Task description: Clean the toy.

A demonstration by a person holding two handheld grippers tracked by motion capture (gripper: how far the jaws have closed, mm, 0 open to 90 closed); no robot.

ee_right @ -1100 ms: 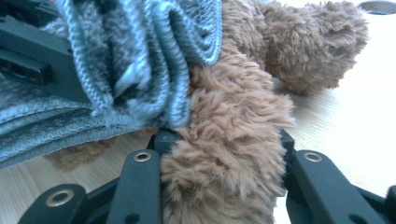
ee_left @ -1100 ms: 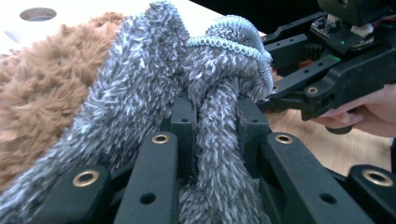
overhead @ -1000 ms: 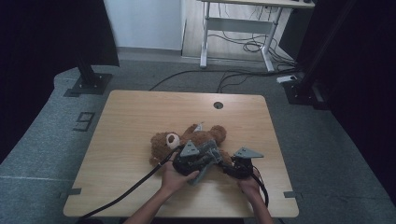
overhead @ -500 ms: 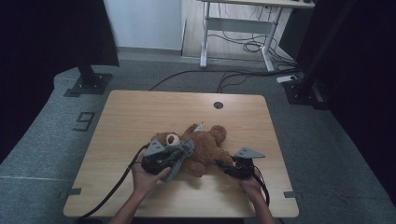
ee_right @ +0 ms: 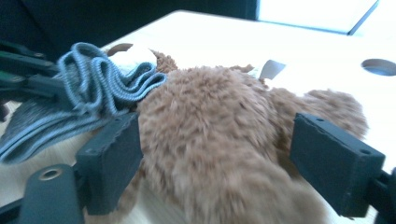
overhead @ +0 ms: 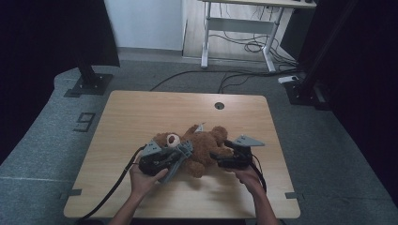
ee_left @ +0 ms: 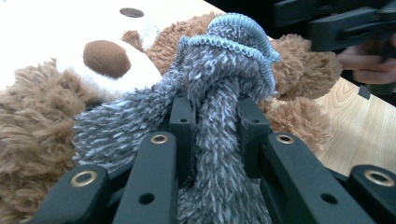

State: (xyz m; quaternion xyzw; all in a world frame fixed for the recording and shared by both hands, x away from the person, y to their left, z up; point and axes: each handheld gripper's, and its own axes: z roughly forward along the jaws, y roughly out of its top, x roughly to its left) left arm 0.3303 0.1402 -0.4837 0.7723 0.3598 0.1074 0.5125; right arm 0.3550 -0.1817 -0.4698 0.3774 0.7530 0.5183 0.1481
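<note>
High view: a wooden table [overhead: 141, 117] stands on grey carpet, with a brown teddy bear [overhead: 199, 145] lying on its back near the front middle, head toward the left. A grey scarf [overhead: 184, 151] sits at the bear's neck. The left gripper [overhead: 176, 159], held in the left hand [overhead: 145, 180], lies just left of the bear with its jaws on the scarf. The right gripper [overhead: 220, 157], held in the right hand [overhead: 248, 176], sits at the bear's right side, by its legs. A round cable hole [overhead: 219, 106] lies near the table's far edge.

Left gripper view: the 2 black jaws are closed on a fuzzy strand of the scarf [ee_left: 219, 130], which runs up between them to a bunched fold with a ribbed hem. Behind it lie the bear's [ee_left: 37, 121] pale muzzle and brown nose [ee_left: 106, 58]. The other gripper [ee_left: 345, 25] and fingers [ee_left: 364, 58] show at the upper right.

Right gripper view: the jaws stand wide apart, having just been opening, with the bear's furry body [ee_right: 219, 140] between them; the left pad sits against the fur, the right pad clear of it. The scarf [ee_right: 102, 84] is folded in loops at the left, and a small label [ee_right: 272, 68] sticks out beyond the bear.
</note>
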